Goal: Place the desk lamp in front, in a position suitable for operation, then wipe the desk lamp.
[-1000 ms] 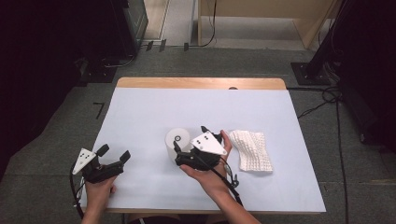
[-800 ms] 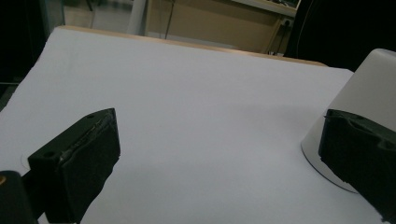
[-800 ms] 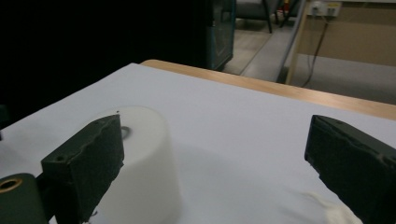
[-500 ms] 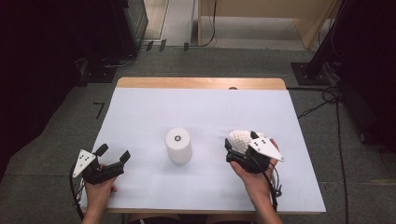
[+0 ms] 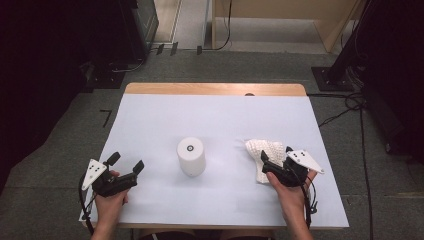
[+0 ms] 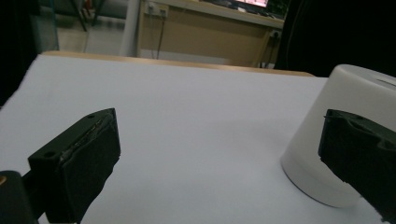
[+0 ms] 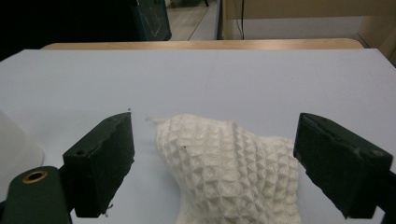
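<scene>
A white cup (image 5: 190,156) stands upside down in the middle of the table, with a small dark mark on its top. It also appears at the right of the left gripper view as the cup (image 6: 327,102). A crumpled white waffle-weave cloth (image 5: 260,150) lies to its right. My right gripper (image 5: 276,154) is open at the cloth's near edge, and the cloth (image 7: 229,163) lies between its spread jaws on the table. My left gripper (image 5: 126,162) rests open near the front left, a short way from the cup, nothing between its jaws.
The table (image 5: 215,115) has a pale covering with a wooden strip along the far edge. Dark equipment and cables stand on the floor around it. A sliver of the cup (image 7: 11,144) shows at the left in the right gripper view.
My right gripper has moved from beside the cup over to the right and now points at the cloth. The cup stands alone. The left gripper has stayed put.
</scene>
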Motion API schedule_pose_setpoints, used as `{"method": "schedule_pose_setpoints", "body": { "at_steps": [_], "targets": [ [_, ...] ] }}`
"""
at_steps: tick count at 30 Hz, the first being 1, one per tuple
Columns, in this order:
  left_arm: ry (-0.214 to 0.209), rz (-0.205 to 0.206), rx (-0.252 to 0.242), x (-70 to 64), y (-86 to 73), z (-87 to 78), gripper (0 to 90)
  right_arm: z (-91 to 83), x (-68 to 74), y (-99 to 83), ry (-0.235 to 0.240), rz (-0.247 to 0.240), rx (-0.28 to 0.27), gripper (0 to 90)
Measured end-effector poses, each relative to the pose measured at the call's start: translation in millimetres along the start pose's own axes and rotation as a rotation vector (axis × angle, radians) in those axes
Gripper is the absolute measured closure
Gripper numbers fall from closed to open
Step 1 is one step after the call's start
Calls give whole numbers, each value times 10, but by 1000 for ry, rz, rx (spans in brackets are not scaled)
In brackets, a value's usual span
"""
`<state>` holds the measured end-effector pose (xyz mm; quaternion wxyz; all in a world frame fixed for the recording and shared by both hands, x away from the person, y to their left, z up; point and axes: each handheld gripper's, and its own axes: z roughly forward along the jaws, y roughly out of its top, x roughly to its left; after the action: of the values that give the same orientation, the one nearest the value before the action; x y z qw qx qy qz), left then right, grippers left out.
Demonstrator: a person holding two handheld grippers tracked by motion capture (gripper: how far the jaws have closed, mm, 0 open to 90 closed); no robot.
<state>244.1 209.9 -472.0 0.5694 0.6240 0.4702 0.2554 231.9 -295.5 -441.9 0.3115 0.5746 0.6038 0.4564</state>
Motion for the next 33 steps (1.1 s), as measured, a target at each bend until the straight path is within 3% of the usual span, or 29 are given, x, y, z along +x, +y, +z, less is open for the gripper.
{"method": "schedule_pose_setpoints", "body": {
  "at_steps": [4, 9, 13, 17, 23, 26, 28, 30, 33],
  "targets": [
    [2, 31, 37, -138, 8, 52, 0, 32, -11, -31, -12, -16, 11, 126],
    [-13, 37, 65, -274, 12, 95, 0, 46, -109, -49, 5, 65, 22, 132],
    [-14, 45, 101, -353, 1, 150, 0, 39, -176, -56, 0, 89, 23, 133],
    [21, 81, 135, -465, -1, 221, 0, 36, -195, -60, 12, 77, 28, 142],
    [-48, 126, 188, -596, -35, 278, 0, 135, -120, -112, -19, 11, 81, 140],
    [-92, 107, 209, -645, -49, 309, 0, 169, -78, -140, -13, -15, 107, 141],
    [-136, 92, 206, -664, -61, 329, 0, 158, -69, -142, -4, -8, 107, 155],
    [-172, 105, 194, -705, -61, 336, 0, 149, -70, -145, -5, -9, 107, 155],
    [-194, 117, 187, -784, -56, 360, 0, 122, -82, -160, -21, -26, 110, 158]
  ]
}}
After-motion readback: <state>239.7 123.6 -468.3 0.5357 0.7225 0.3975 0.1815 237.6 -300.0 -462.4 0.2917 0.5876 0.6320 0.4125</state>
